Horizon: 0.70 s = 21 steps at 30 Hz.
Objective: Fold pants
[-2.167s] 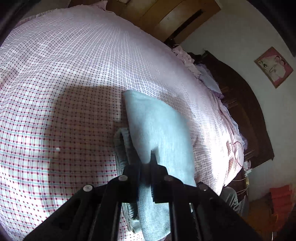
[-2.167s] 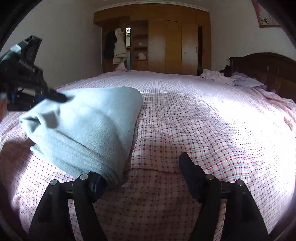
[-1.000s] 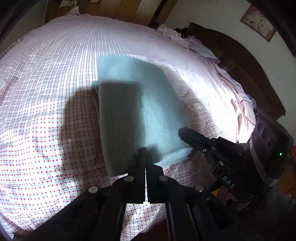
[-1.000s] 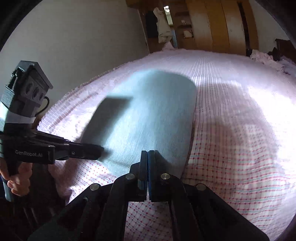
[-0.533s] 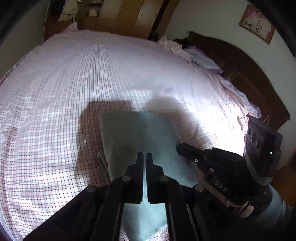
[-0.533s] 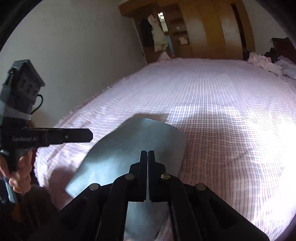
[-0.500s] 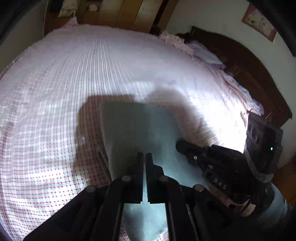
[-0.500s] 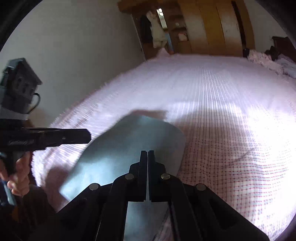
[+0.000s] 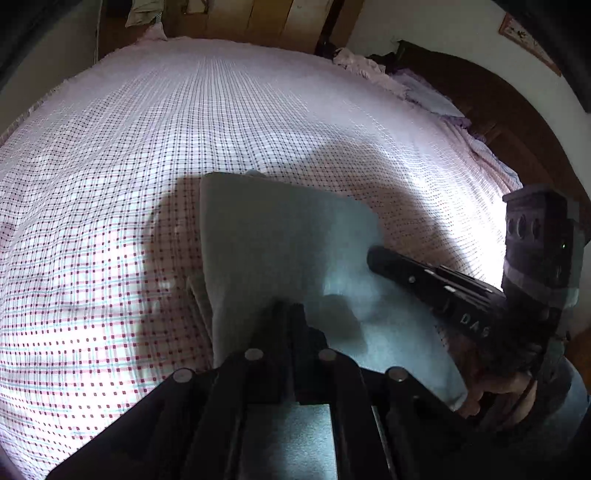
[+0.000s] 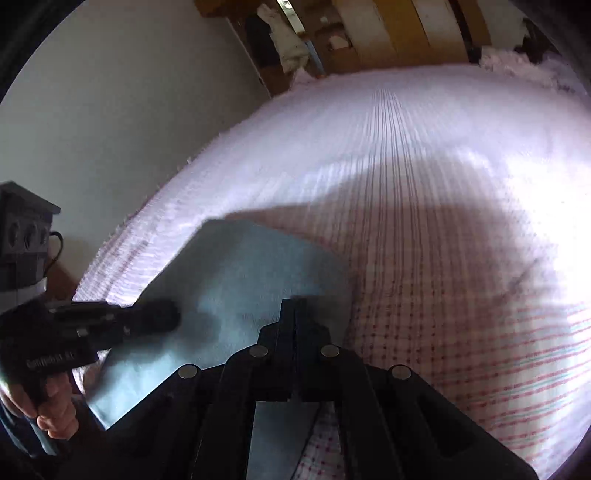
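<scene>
The light grey-blue pants (image 9: pixel 280 243) lie folded into a flat rectangle on the checked bed sheet (image 9: pixel 110 206), near the bed's front edge; they also show in the right wrist view (image 10: pixel 247 277). My left gripper (image 9: pixel 290 308) is shut and empty, hovering over the near part of the pants. My right gripper (image 10: pixel 293 304) is shut and empty over the pants' near right side. Each gripper shows in the other's view, the right one (image 9: pixel 376 254) over the pants' right edge and the left one (image 10: pixel 170 314) over their left part.
The bed sheet (image 10: pixel 443 184) stretches far ahead. Loose pink and lilac bedding (image 9: pixel 399 81) is piled by the dark wooden headboard (image 9: pixel 498 110). A wooden wardrobe (image 10: pixel 388 33) stands beyond the bed's far end. A bare wall (image 10: pixel 110 110) runs along the bed's left side.
Both grippers have dropped closer to the folded pants and stay shut. The pants lie flat and have not shifted.
</scene>
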Each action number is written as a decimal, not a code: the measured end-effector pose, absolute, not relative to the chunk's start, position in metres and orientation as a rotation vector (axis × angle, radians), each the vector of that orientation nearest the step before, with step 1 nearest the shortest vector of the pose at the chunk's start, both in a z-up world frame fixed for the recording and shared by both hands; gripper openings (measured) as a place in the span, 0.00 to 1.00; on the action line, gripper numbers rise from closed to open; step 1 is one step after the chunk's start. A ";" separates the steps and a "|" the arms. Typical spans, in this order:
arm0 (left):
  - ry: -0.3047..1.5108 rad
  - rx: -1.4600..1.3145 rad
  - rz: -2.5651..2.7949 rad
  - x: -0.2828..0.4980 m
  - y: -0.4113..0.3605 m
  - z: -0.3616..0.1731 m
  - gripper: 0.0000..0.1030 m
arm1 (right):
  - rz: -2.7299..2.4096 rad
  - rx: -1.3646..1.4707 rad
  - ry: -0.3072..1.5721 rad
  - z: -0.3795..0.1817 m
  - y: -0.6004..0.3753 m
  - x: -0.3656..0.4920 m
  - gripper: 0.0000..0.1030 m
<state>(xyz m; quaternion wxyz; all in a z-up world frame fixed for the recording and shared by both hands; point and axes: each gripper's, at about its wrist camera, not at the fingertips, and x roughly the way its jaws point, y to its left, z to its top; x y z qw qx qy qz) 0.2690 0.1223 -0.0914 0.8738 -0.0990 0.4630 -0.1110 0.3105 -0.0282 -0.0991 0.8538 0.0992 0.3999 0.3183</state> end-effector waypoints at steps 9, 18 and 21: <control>0.920 -0.347 -0.353 0.231 0.165 -0.058 0.73 | 0.663 0.423 0.831 -0.079 -0.095 0.291 0.42; 1.046 -0.475 -0.364 0.217 0.181 -0.102 0.78 | 0.673 0.543 0.945 -0.107 -0.134 0.282 0.55; 1.048 -0.483 -0.388 0.223 0.180 -0.103 0.78 | 0.706 0.524 0.968 -0.108 -0.131 0.277 0.58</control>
